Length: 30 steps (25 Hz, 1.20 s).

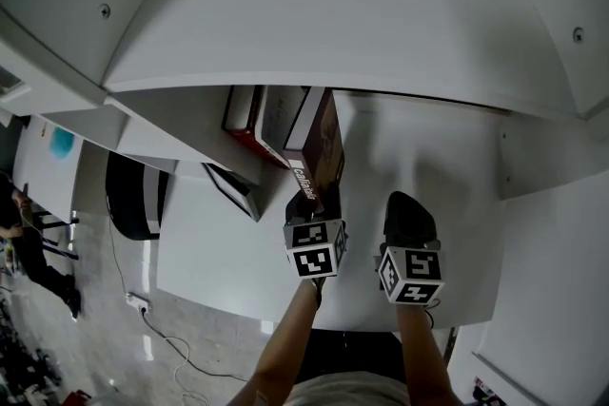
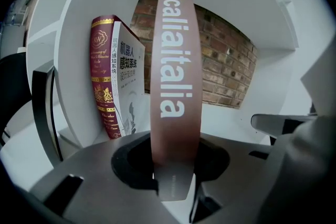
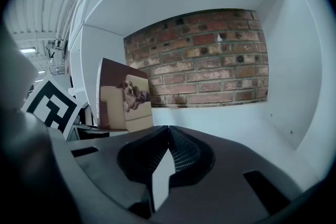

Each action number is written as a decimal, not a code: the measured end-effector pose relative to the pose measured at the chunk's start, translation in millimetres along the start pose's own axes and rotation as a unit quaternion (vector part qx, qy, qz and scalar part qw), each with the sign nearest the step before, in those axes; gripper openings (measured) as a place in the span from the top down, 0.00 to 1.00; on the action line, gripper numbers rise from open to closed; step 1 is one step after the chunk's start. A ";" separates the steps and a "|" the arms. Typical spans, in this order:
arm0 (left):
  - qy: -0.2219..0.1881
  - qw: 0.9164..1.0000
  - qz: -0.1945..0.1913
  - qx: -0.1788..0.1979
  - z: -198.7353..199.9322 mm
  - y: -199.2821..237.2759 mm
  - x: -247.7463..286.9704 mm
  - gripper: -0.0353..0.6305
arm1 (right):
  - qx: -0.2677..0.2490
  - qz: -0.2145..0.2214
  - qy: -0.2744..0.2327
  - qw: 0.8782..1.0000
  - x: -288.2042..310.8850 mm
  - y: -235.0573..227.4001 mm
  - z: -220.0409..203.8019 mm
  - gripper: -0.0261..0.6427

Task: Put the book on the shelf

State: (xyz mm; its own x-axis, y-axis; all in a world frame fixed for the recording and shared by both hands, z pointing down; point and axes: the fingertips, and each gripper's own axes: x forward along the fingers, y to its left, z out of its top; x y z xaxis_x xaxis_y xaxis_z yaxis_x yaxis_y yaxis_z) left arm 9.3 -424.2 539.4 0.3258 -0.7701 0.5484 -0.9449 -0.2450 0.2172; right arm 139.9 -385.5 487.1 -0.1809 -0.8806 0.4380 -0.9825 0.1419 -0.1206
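**Book gripped by the left gripper inside the shelf bay**

Brown book [image 2: 176, 86] stands upright with its spine toward the left gripper view, white letters "caliaitalia" running up it. The lower end of that spine sits between the jaws of the left gripper [image 2: 170, 165], which are clamped on it from both sides. In the head view the book [image 1: 324, 147] reaches from the left gripper [image 1: 307, 202] toward 12 o'clock, in under the top board of the white shelf [image 1: 381, 5]. Whether its bottom edge rests on the bay's floor I cannot tell.

From the right gripper view, the book [image 3: 123, 99] shows at 9 o'clock, its cover bearing a dog on a pale sofa.

At 9 o'clock of the spine in the left gripper view, two more volumes lean against the bay's left wall: a red book [image 2: 102, 81] with gold ornament and, just beside it on the nearer side, a white book [image 2: 128, 76] with Chinese print. They stand apart from the held one. A brick back wall [image 2: 220, 60] closes the bay behind them.

The right gripper [image 3: 168, 157] has its jaws pressed together with nothing between them. It points into the bare part of the bay. In the head view this right gripper [image 1: 409, 209] is at 3 o'clock of the left one, near it but not touching.
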 end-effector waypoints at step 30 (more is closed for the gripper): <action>0.021 0.999 0.016 0.027 -21.1 6.9 33.5 0.72 | 0.009 -0.009 0.020 1.000 11.6 -6.8 -17.2 0.94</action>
State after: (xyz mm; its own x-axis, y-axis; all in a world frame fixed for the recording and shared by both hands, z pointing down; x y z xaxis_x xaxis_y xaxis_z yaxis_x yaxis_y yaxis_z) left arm 14.4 -439.2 576.3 0.2946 -0.7526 0.5888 -0.9551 -0.2523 0.1554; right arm 143.8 -388.8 508.3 -0.1651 -0.8644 0.4749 -0.9848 0.1179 -0.1279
